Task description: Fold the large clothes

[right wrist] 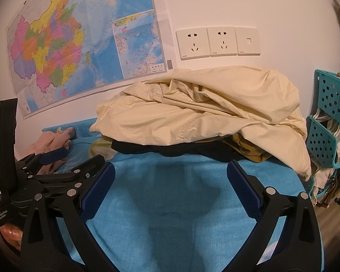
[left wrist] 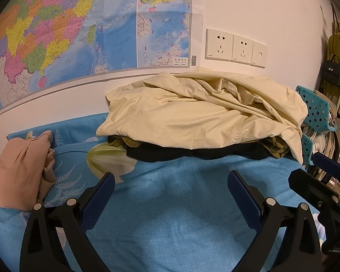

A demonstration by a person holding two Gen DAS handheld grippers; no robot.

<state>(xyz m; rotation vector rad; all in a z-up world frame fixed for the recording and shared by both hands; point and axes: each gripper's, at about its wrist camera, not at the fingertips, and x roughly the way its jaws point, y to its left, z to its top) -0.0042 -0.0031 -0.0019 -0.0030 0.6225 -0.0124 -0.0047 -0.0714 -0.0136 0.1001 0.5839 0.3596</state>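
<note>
A crumpled cream garment (left wrist: 192,113) (right wrist: 201,111) tops a pile against the wall, over a black piece (left wrist: 188,153) (right wrist: 170,149) and an olive one (left wrist: 276,146) (right wrist: 249,149). The pile rests on the blue floral sheet (left wrist: 170,215) (right wrist: 170,204). A pink garment (left wrist: 18,170) (right wrist: 49,142) lies bunched at the left. My left gripper (left wrist: 171,179) is open, low over bare sheet in front of the pile, and holds nothing. My right gripper (right wrist: 171,170) is open as well, just short of the black piece. Each gripper shows at the edge of the other's view.
A coloured map (left wrist: 68,34) (right wrist: 79,45) and wall sockets (left wrist: 235,47) (right wrist: 217,42) are behind the pile. Teal perforated baskets (left wrist: 317,111) (right wrist: 326,124) with hangers stand at the right, off the bed's edge. A black handbag (left wrist: 333,72) hangs far right.
</note>
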